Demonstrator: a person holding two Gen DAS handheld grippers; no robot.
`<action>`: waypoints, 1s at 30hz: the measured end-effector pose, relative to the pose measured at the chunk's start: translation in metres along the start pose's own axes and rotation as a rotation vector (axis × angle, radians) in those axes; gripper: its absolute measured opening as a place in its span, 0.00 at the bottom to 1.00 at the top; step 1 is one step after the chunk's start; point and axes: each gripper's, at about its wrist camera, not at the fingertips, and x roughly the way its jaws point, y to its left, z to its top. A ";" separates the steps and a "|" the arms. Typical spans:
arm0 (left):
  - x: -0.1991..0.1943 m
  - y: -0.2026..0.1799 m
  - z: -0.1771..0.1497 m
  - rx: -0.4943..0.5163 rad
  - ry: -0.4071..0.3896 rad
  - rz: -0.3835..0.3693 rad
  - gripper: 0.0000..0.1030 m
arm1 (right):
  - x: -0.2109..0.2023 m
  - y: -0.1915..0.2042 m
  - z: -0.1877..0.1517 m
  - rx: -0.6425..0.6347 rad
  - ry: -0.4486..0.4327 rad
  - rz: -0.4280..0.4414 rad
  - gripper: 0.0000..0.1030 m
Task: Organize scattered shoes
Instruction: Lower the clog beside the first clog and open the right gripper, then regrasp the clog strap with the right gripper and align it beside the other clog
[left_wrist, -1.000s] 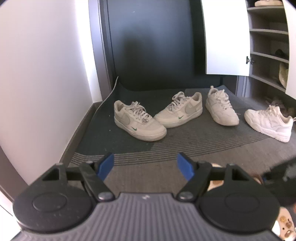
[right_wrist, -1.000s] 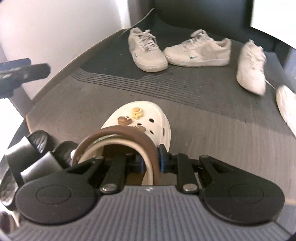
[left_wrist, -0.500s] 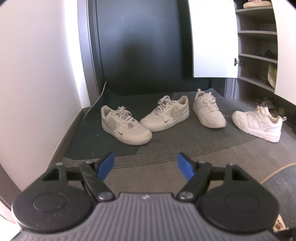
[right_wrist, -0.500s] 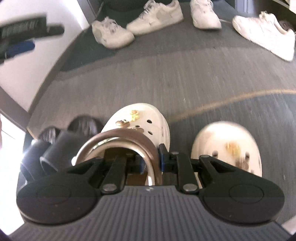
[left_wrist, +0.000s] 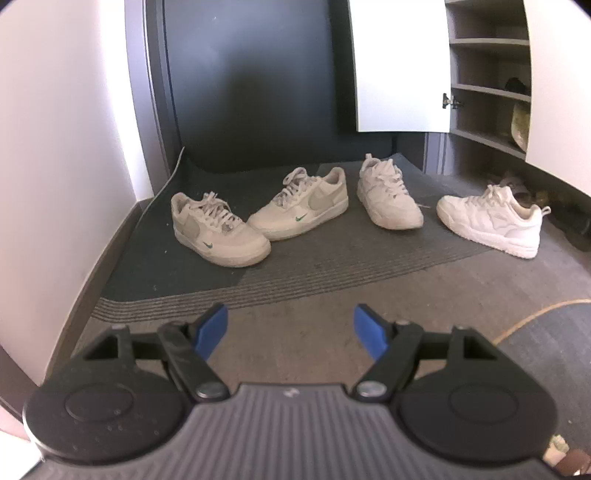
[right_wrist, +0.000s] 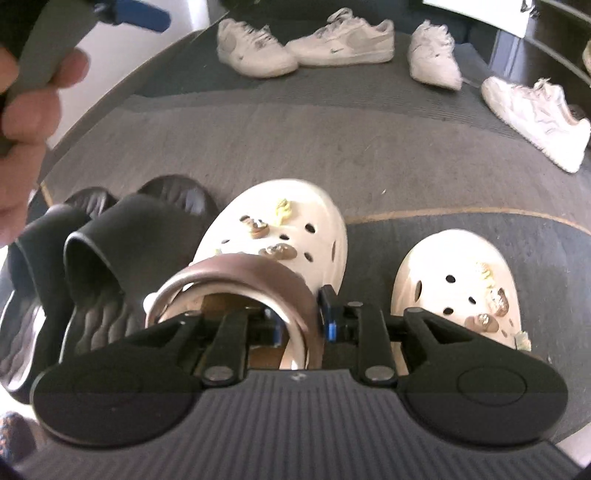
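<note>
The cream clog (right_wrist: 280, 236) sits between black slides (right_wrist: 122, 236) and its mate (right_wrist: 458, 280), its brown strap (right_wrist: 240, 273) pinched by the right gripper (right_wrist: 299, 325). The pivoting strap could swing and twist the clog askew. The left gripper (left_wrist: 291, 328) is spread wide, holding nothing.

green swoosh logos on two beige sneakers (left_wrist: 218, 230), no readable text
</note>
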 end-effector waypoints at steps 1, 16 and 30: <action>0.001 -0.001 0.000 -0.001 0.001 0.000 0.75 | -0.003 -0.003 0.001 -0.004 0.000 0.023 0.39; 0.010 -0.023 0.004 0.031 0.007 -0.019 0.75 | -0.097 -0.079 -0.042 -0.281 -0.142 0.052 0.51; 0.019 -0.030 0.008 -0.028 0.066 -0.025 0.76 | -0.061 -0.120 -0.075 -0.144 -0.150 -0.100 0.48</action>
